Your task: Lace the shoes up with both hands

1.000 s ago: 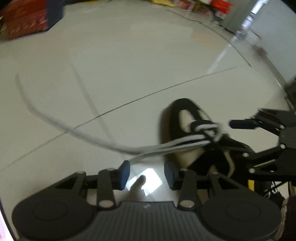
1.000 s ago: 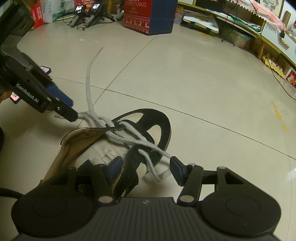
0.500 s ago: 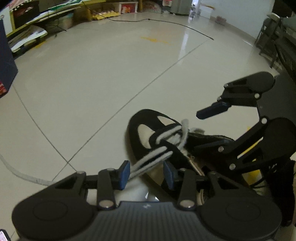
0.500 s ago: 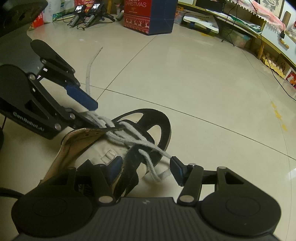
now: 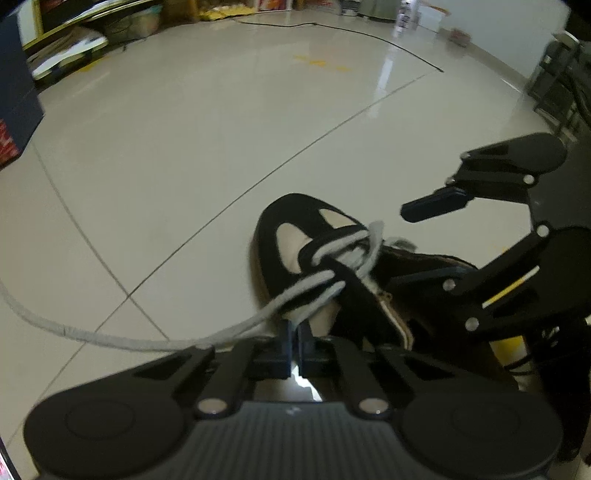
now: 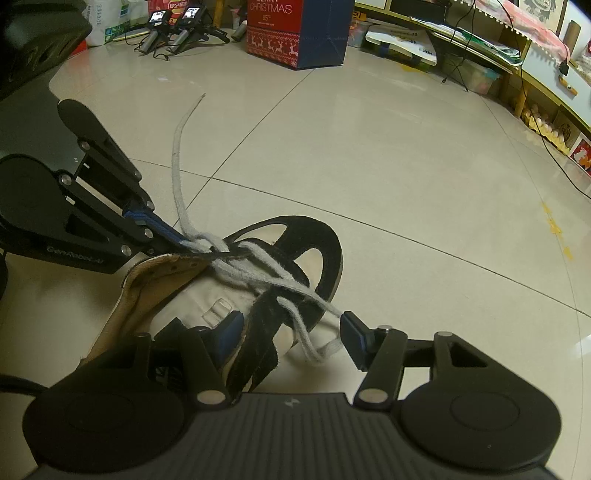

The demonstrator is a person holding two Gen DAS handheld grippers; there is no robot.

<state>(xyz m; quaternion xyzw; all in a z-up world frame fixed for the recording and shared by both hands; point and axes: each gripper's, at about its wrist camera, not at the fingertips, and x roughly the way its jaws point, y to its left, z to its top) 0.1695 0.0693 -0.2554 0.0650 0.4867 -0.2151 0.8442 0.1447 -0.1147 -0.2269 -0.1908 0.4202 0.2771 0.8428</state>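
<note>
A black and cream shoe (image 5: pixel 280 221) (image 6: pixel 325 251) lies on the tiled floor, threaded with a grey-white lace (image 5: pixel 110 338) (image 6: pixel 179 166). My left gripper (image 5: pixel 293 339) (image 6: pixel 184 242) is shut on a lace strand right beside the shoe's eyelets. The rest of the lace trails away over the floor. My right gripper (image 6: pixel 291 332) (image 5: pixel 400 245) stands open astride the shoe's black eyelet flap. One of its fingers is inside the shoe by the cream tongue, the other outside. A loose lace loop (image 6: pixel 314 350) hangs between them.
A red and blue Christmas box (image 6: pixel 295 33) stands at the back, with camera gear (image 6: pixel 173 33) on the floor beside it. Low shelves with clutter (image 6: pixel 535 74) and cables line the right side. A black cable (image 5: pixel 369 37) crosses the far floor.
My left gripper has rolled and swung in toward the shoe, and its jaws have closed on the lace. The right gripper and the shoe have stayed in place.
</note>
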